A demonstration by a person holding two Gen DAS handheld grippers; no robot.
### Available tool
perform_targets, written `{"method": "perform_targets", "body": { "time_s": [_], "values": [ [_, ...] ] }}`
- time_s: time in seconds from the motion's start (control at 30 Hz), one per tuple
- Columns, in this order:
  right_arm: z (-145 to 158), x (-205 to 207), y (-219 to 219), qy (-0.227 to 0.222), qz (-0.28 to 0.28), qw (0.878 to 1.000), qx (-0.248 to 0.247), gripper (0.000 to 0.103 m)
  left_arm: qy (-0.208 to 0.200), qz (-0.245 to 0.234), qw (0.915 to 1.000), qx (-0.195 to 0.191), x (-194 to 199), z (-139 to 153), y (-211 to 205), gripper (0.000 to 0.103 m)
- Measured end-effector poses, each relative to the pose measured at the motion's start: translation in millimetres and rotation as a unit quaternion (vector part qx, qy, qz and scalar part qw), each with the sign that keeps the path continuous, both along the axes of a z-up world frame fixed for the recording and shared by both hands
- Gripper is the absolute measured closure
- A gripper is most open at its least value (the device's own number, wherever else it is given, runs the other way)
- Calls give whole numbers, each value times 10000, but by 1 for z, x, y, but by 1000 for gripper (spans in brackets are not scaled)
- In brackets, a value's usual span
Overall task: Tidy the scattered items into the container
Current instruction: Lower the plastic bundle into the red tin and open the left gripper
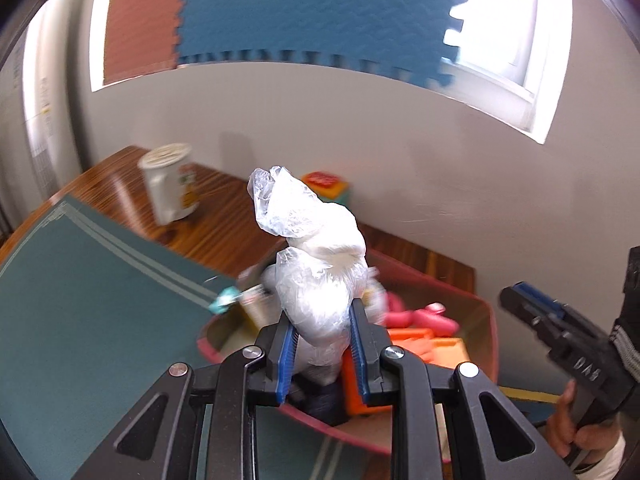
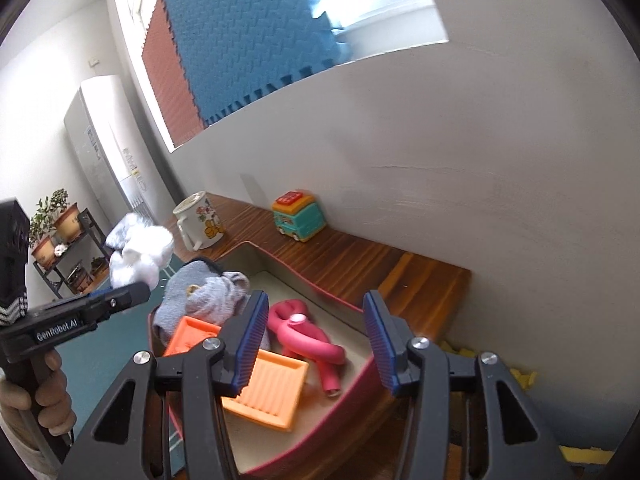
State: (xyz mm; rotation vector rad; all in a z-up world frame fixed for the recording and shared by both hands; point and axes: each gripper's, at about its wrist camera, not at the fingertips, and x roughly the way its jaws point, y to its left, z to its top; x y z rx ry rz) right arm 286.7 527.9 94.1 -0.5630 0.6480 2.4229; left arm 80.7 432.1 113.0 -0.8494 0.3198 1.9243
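Note:
My left gripper is shut on a crumpled clear plastic bag with white contents, held up above the pink-rimmed container. The right wrist view shows the same bag in the left gripper, left of the container. Inside the container lie a grey sock, two orange trays and a pink curved toy. My right gripper stands open over the container with nothing between its fingers; it also shows at the right edge of the left wrist view.
A white cartoon mug and a teal and orange toy bus stand on the wooden table near the wall. A green mat covers the table's left part. Yellow scraps lie at the right. Shelves with potted plants stand far left.

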Motion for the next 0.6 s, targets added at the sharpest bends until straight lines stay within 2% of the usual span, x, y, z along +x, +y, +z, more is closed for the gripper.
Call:
{"method": "perform_targets", "body": {
  "time_s": [0.17,0.37,0.6],
  "values": [
    [-6,15,12,49,-152,9998,-76,49,9,-267,9996,-22,17,0,35,77],
    [-16,25,24,28,-246,9995,-186,49,-147,-415,9989,-175,26,-15,66,77],
    [-26,24,31,6,-247,9992,-310,49,-269,-394,9982,-349,25,-26,72,77]
  ]
}}
